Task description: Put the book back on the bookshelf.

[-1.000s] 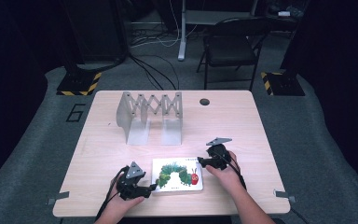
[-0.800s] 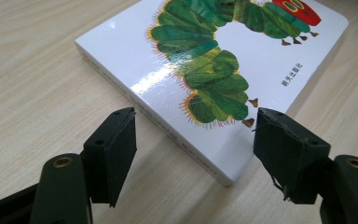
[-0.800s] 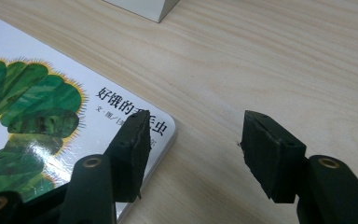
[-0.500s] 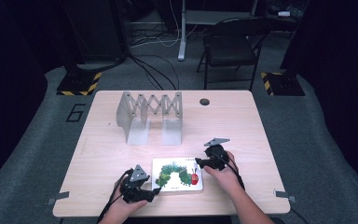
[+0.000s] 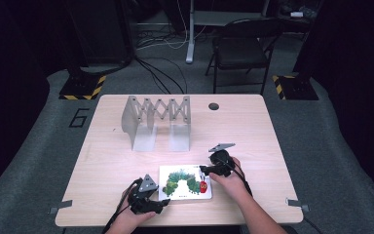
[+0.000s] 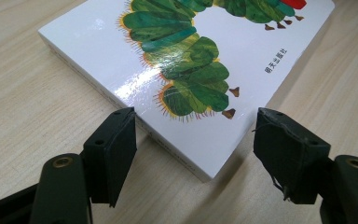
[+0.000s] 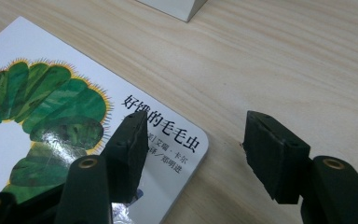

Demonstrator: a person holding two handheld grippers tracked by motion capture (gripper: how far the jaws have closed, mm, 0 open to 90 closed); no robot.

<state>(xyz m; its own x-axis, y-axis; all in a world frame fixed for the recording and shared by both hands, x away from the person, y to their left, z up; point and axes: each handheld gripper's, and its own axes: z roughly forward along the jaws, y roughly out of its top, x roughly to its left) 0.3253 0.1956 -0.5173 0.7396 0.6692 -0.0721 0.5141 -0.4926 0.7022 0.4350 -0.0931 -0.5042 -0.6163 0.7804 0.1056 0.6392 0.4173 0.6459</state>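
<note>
A white picture book (image 5: 185,182) with a green caterpillar on its cover lies flat near the table's front edge. My left gripper (image 5: 159,204) is at the book's near left corner; its open jaws straddle that corner (image 6: 205,163) without pressing on it. My right gripper (image 5: 203,169) is at the far right corner of the book (image 7: 51,116). Its jaws have just been opening: one fingertip (image 7: 130,140) hovers over the printed title, the other stands over bare wood, and the corner lies between them, ungripped.
A grey metal accordion rack (image 5: 157,119) stands upright at the middle of the wooden table (image 5: 253,131). A dark round hole (image 5: 214,106) sits near the far edge. A folding chair (image 5: 243,48) stands beyond the table.
</note>
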